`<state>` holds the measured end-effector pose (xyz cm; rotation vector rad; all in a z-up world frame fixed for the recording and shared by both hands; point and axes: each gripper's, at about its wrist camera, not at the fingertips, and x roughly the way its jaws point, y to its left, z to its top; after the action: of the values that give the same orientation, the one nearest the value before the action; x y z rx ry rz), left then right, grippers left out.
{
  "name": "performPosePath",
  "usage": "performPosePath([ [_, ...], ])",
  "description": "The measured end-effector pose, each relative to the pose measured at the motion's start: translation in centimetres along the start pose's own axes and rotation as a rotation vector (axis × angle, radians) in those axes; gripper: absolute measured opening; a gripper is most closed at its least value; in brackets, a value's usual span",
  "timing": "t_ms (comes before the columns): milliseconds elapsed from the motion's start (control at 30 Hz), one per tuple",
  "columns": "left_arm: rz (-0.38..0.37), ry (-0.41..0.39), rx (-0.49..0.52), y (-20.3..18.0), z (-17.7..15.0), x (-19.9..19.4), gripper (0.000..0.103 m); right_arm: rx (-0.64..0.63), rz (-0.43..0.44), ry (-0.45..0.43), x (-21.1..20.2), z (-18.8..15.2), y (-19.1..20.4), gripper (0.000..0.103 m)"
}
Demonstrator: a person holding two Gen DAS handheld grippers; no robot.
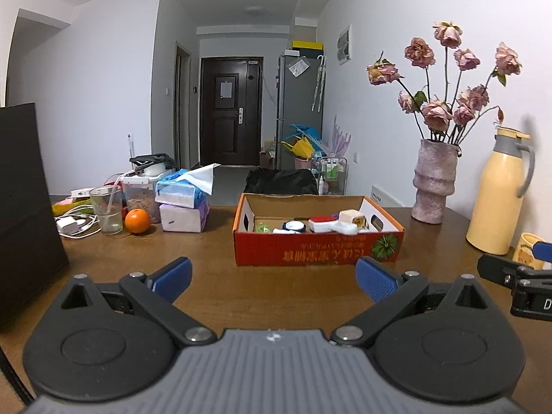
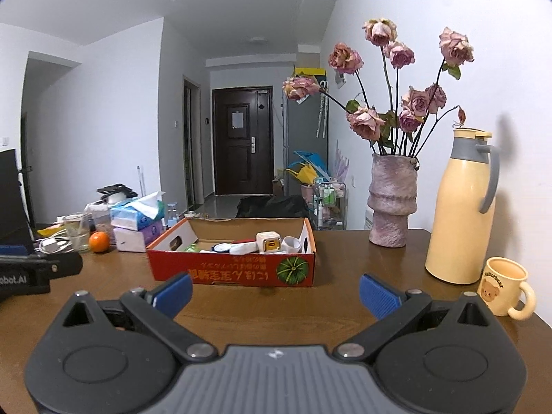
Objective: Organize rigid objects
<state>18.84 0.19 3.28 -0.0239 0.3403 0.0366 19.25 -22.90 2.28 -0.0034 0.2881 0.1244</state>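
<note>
**One box, two empty grippers**

One red cardboard box (image 1: pixel 317 248) sits mid-surface (image 1: pixel 214 269), open-topped and holding several small white items. Beside it: one orange (image 1: pixel 137 220), one vase (image 1: pixel 433 181), one yellow jug (image 2: pixel 460 207), one mug (image 2: pixel 505 286). Left gripper (image 1: pixel 274 277) and right gripper (image 2: pixel 276 293) hover before it, fingers apart.

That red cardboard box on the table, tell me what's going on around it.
Nothing is being handled at this moment. The left gripper and the right gripper both hover open and empty above the brown wooden table, pointed at the red cardboard box. The box already holds several small items, mostly white plastic pieces. A cream mug with a bear print stands beside the right gripper.
</note>
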Motion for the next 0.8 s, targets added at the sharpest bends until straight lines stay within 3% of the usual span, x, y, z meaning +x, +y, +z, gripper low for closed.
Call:
performPosePath([
  [333,0.006,0.018,0.018,-0.1,-2.6,-4.6,0.103,-0.004,0.025,0.010,-4.8,-1.9,0.8,0.103],
  [800,0.004,0.022,0.015,0.1,-3.4,-5.9,0.103,0.000,0.022,0.006,-6.3,-2.2,1.0,0.103],
])
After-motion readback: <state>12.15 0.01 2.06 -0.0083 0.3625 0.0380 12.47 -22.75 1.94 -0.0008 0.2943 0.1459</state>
